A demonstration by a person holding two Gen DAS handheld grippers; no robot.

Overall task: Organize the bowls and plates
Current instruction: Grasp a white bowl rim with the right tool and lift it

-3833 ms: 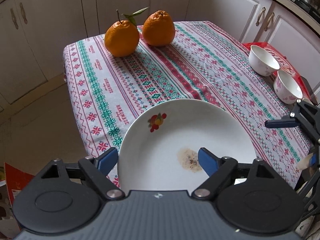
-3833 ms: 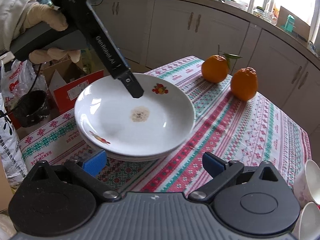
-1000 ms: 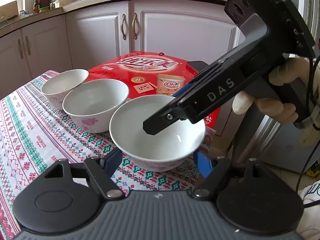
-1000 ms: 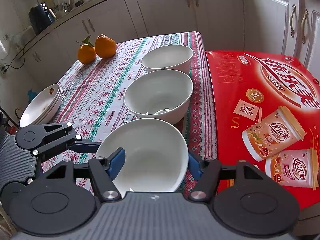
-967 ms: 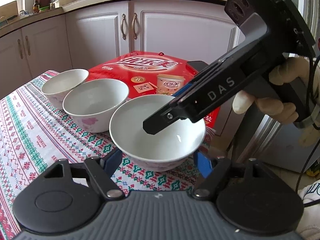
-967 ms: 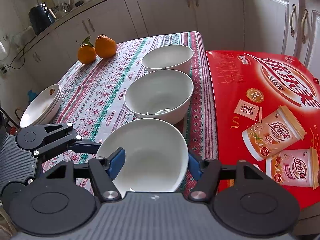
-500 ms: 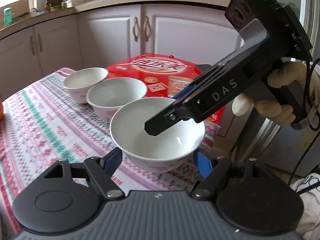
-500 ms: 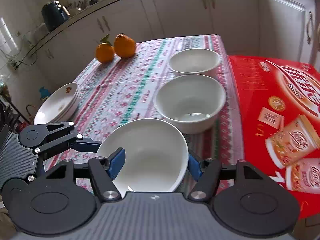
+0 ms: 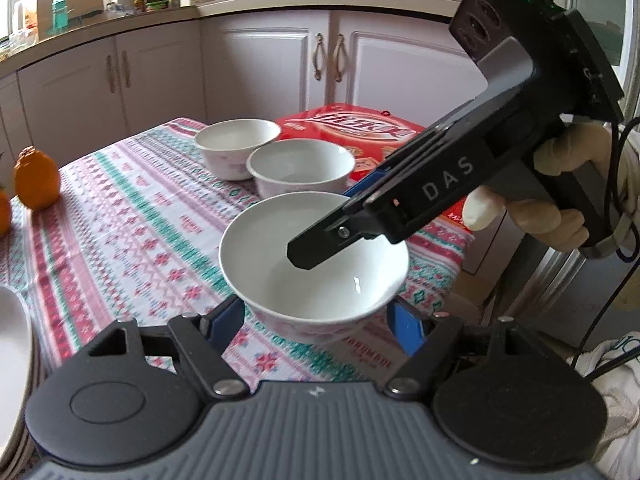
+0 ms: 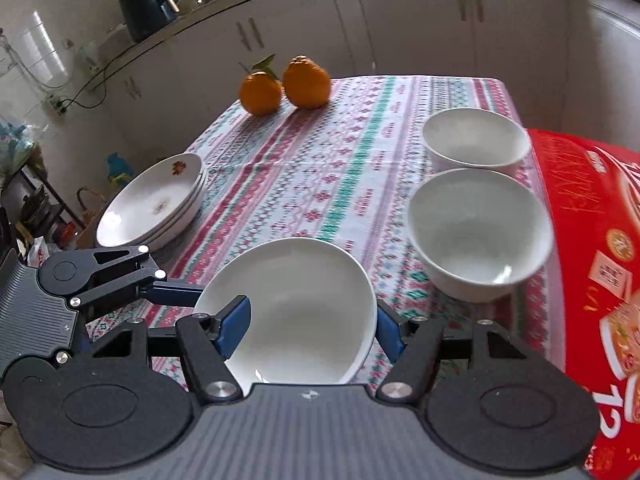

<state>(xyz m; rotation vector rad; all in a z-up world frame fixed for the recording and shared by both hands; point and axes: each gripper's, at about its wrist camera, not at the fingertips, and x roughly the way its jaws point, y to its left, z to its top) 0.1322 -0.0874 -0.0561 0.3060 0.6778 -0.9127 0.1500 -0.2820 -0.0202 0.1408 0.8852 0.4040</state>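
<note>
Currently: bowl [image 9: 314, 256] aloft above the tablecloth [image 9: 132, 220], clamped by both left gripper [image 9: 316, 320] and right gripper [image 10: 310, 330]. Risk: uneven hand travel twists it loose, dropping onto near bowl [image 10: 480, 232].

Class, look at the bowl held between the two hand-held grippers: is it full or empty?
Empty. The held bowl shows a bare, glossy white inside in both wrist views, with only light reflections and no food or liquid.
</note>
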